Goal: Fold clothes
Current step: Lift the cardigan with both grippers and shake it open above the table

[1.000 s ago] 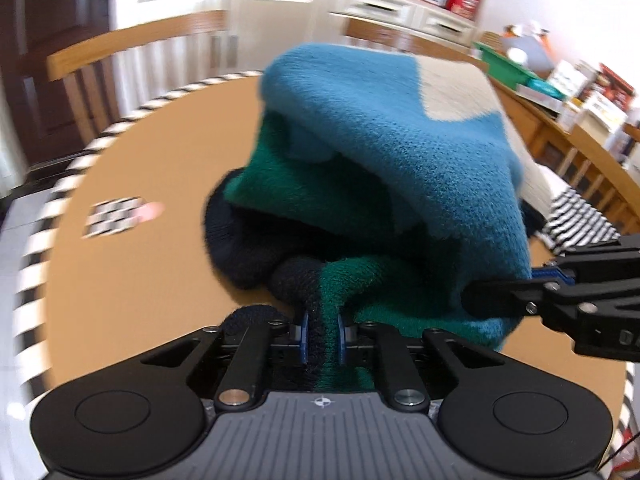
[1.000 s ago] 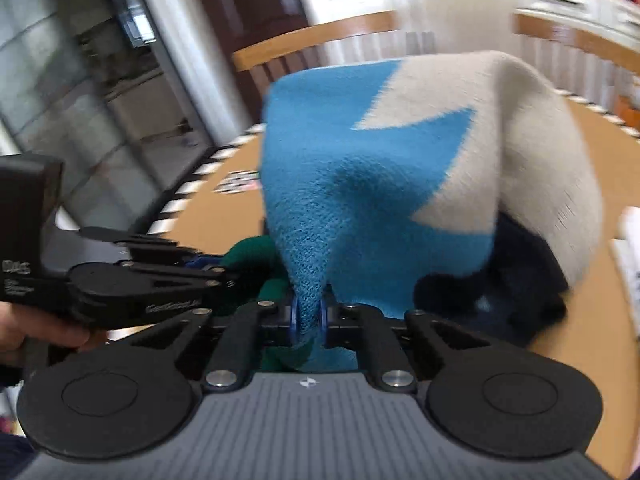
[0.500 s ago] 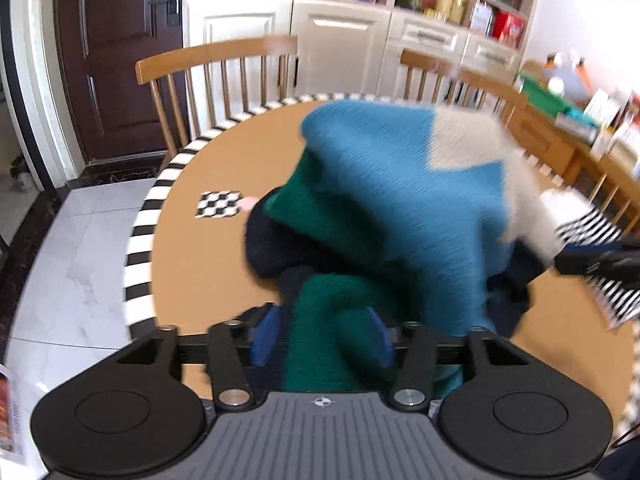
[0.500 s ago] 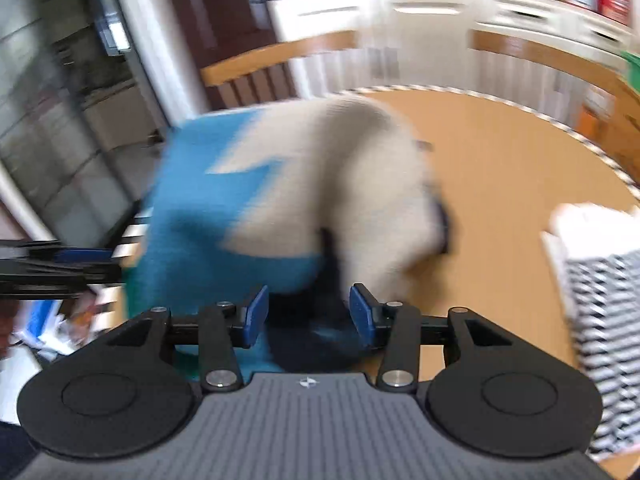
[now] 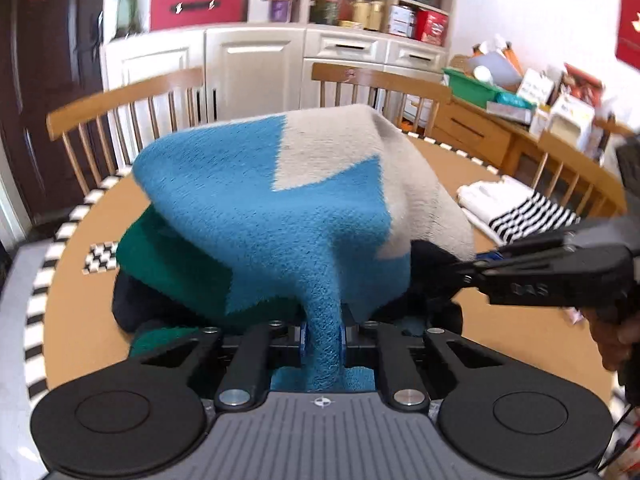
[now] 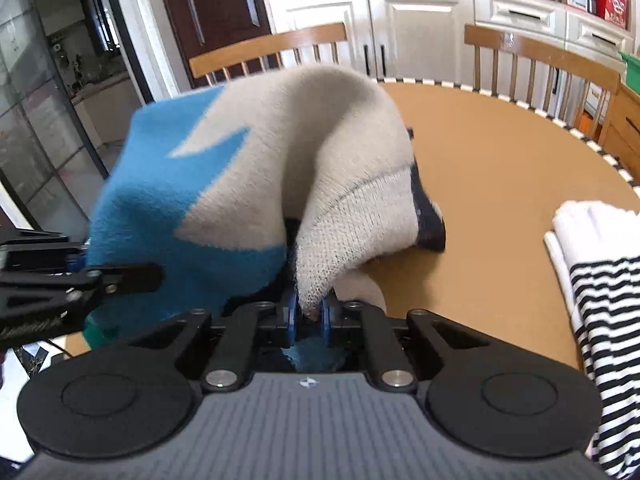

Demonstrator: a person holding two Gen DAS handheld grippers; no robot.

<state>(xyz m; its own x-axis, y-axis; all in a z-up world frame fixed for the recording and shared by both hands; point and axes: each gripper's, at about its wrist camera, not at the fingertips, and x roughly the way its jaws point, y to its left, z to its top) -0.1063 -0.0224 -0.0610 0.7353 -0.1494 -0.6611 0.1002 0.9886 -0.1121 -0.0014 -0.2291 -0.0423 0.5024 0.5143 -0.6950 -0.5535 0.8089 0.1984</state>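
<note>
Left wrist view: both grippers clamp a knitted sweater above the round worktop.
Left gripper [image 5: 322,334] pinches blue fabric of the sweater [image 5: 280,200]; right gripper [image 6: 308,318] pinches its cream part, bunched over the worktop [image 6: 488,168].

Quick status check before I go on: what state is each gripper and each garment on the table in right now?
left gripper: shut on a blue fold of the sweater.
right gripper: shut on a cream fold of the sweater.
colour-block sweater: bunched, lifted into a hump between both grippers, lower part on the table.
striped garment: folded, lying flat on the table, untouched.
round table: holds both garments.
</note>
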